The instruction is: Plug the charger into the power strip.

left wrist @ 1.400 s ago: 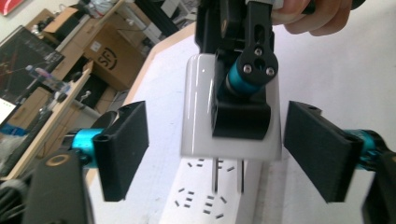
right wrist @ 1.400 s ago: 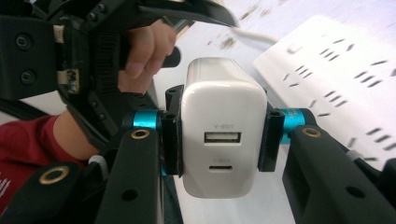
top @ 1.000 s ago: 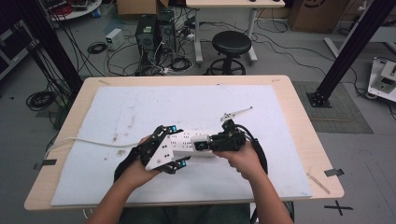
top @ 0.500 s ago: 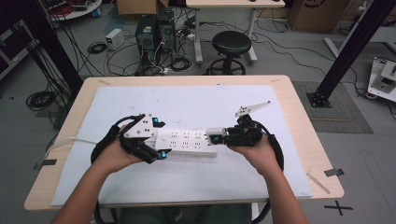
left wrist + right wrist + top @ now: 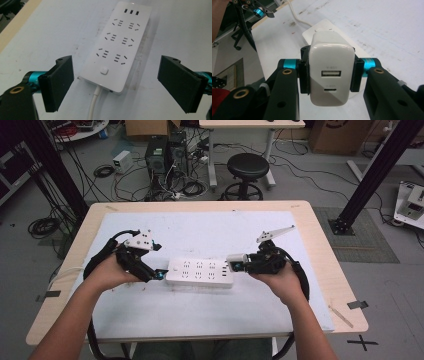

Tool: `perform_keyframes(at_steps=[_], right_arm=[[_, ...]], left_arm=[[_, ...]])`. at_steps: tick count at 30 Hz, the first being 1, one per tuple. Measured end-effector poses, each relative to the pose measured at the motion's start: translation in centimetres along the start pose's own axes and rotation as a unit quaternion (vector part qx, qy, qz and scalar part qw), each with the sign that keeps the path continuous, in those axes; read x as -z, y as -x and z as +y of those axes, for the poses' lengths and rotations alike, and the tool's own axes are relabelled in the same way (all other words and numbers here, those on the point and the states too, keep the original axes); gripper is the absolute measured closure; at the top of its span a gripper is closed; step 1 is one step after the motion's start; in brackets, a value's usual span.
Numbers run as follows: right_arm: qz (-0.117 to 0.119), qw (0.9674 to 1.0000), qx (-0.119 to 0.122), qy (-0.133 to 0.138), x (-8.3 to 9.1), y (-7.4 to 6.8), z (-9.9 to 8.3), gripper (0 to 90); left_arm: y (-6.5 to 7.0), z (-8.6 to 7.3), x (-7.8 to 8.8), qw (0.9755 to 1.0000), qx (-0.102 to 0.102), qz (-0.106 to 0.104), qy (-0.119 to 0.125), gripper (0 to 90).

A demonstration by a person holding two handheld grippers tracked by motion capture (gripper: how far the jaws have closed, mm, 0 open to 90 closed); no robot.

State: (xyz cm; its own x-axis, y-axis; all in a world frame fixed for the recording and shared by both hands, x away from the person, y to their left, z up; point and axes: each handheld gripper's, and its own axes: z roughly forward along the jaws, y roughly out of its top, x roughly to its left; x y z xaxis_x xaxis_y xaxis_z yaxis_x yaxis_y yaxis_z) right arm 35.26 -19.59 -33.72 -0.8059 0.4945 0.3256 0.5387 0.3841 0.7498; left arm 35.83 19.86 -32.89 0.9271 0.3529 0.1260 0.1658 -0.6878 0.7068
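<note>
I am holding a white charger (image 5: 329, 72) in my right claw (image 5: 329, 72), both pads pressing on its sides, its two ports facing back at me along the jaws. In the high view that claw (image 5: 239, 263) is sitting at the right end of the strip (image 5: 200, 272), and the charger (image 5: 235, 258) is hanging just off that end, above the mat (image 5: 200, 320); I cannot tell whether it is touching the strip.

My left claw (image 5: 116, 82) is standing wide, its jaws having just been opening, and nothing is being gripped between them. The strip (image 5: 120, 47) is lying flat on the mat (image 5: 50, 32) ahead of those jaws, its near end with the button reaching in between them, clear of both pads. Its white cord (image 5: 93, 105) is running out of that near end, down between my jaws. In the high view my left claw (image 5: 159, 274) is sitting just beside the strip's left end.

The strip is lying lengthwise across the middle of the mat, between my two hands, sockets up. Looking along the right claw, I am seeing the strip (image 5: 322, 28) behind the charger, and my left claw (image 5: 257, 11) farther off at the top left.
</note>
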Motion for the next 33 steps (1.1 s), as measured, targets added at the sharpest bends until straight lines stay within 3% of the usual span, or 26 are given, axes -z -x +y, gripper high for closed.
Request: perform_keyframes(at_steps=[6, 7, 10, 11, 14, 16, 18, 19, 21, 22, 23, 25, 26, 28, 29, 31, 33], right_arm=[[-0.002, 1.0000, 0.002, -0.007, 0.0, 0.1, 0.4, 63.1], [-0.006, 0.9996, 0.010, -0.025, -0.2, 0.1, 1.3, 63.1], [-0.004, 0.9995, 0.014, -0.029, -0.2, 0.2, 1.5, 63.1], [-0.007, 0.9983, 0.027, -0.052, -0.6, 0.4, 2.5, 63.1], [-0.014, 0.9969, 0.035, -0.070, -0.9, 0.6, 3.1, 63.1], [-0.019, 0.9931, 0.055, -0.102, -1.4, 0.9, 4.3, 63.0], [-0.019, 0.9931, 0.055, -0.102, -1.4, 0.9, 4.3, 63.0], [-0.021, 0.9873, 0.082, -0.134, -1.9, 0.9, 5.5, 63.1], [-0.021, 0.9858, 0.088, -0.141, -2.2, 1.0, 5.9, 63.1], [-0.023, 0.9816, 0.099, -0.161, -2.6, 1.0, 6.7, 63.1], [-0.021, 0.9796, 0.106, -0.170, -2.9, 1.0, 7.0, 63.1], [-0.021, 0.9777, 0.108, -0.179, -3.2, 1.1, 7.4, 63.1], [-0.019, 0.9726, 0.122, -0.197, -3.8, 1.2, 8.1, 63.1], [-0.019, 0.9712, 0.125, -0.202, -3.9, 1.2, 8.2, 63.1], [-0.017, 0.9674, 0.132, -0.215, -4.5, 1.2, 8.7, 63.0], [-0.014, 0.9635, 0.138, -0.229, -5.1, 1.3, 9.1, 63.0], [-0.014, 0.9619, 0.140, -0.234, -5.4, 1.3, 9.2, 63.0]], left_arm=[[-0.5, -0.7, 0.1, 0.9998, -0.002, 0.002, -0.019, 15.8], [-0.5, -1.0, 0.2, 0.9997, -0.007, 0.005, -0.025, 15.8], [-0.5, -1.3, 0.4, 0.9996, -0.001, 0.003, -0.028, 15.8], [-0.5, -1.6, 0.7, 0.9995, 0.001, 0.006, -0.032, 15.8], [-0.6, -2.0, 1.0, 0.9993, 0.003, 0.013, -0.036, 15.8], [-0.5, -2.3, 1.2, 0.9990, 0.005, 0.018, -0.040, 15.8], [-0.6, -2.4, 1.3, 0.9988, 0.002, 0.019, -0.045, 15.8], [-0.5, -2.8, 1.7, 0.9986, 0.005, 0.024, -0.046, 15.8], [-0.5, -2.9, 1.9, 0.9986, 0.004, 0.022, -0.048, 15.8], [-0.5, -2.9, 2.0, 0.9986, 0.006, 0.023, -0.048, 15.8], [-0.4, -3.1, 2.1, 0.9985, 0.008, 0.024, -0.049, 15.8], [-0.4, -3.1, 2.1, 0.9985, 0.008, 0.024, -0.049, 15.8], [-0.4, -3.3, 2.3, 0.9982, 0.010, 0.023, -0.054, 15.8], [-0.5, -3.4, 2.3, 0.9978, 0.016, 0.023, -0.060, 15.8], [-0.4, -3.5, 2.3, 0.9975, 0.019, 0.024, -0.064, 15.8], [-0.4, -3.6, 2.1, 0.9971, 0.016, 0.025, -0.070, 15.8], [-0.4, -3.6, 2.1, 0.9971, 0.016, 0.025, -0.070, 15.8]])
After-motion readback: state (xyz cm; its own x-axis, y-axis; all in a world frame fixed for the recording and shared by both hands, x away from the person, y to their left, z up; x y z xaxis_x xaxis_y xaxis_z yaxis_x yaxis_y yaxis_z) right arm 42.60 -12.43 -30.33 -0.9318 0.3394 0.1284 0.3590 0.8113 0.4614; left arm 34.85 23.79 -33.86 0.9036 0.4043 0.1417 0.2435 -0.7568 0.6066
